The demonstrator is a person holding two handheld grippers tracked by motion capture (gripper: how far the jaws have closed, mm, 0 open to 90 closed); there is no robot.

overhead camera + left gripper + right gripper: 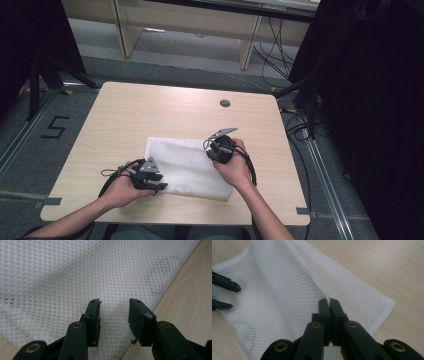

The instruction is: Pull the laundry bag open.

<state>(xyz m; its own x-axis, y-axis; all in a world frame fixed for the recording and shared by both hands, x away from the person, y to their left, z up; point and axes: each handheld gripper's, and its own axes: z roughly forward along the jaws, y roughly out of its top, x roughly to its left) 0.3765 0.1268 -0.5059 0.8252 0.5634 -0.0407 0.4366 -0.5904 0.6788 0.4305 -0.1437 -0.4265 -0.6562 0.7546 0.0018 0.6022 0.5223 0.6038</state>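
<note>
Right gripper view: the jaws of the right gripper (pixel 329 305) are pressed together on a raised ridge of the white mesh fabric bag (pixel 287 290), a thin pleat of netting being pinched between the pads and lifted slightly off the surface. In the left gripper view, the jaws of the left gripper (pixel 114 308) are held apart, with nothing between them, poised low over the same mesh close to its edge, where pale wood begins. In the high view, the bag (pixel 187 165) is seen lying flat near the front middle of the light wooden worktop (pixel 150 110), with the left gripper (pixel 150 176) at its near left corner and the right gripper (pixel 220 147) at its right edge.

The step in hand is judged to be a grasp of a second point, so that the bag can be spread or opened. It would be done well if the open jaws were lowered until one pad slides under the top layer near the edge, then closed gently; the pinched pleat should be kept taut but not jerked, since loose netting slips easily.

Faint dark marks are visible near one edge of the mesh, too blurred to be read. A black "5" (pixel 54 127) is marked on the floor to the left.
</note>
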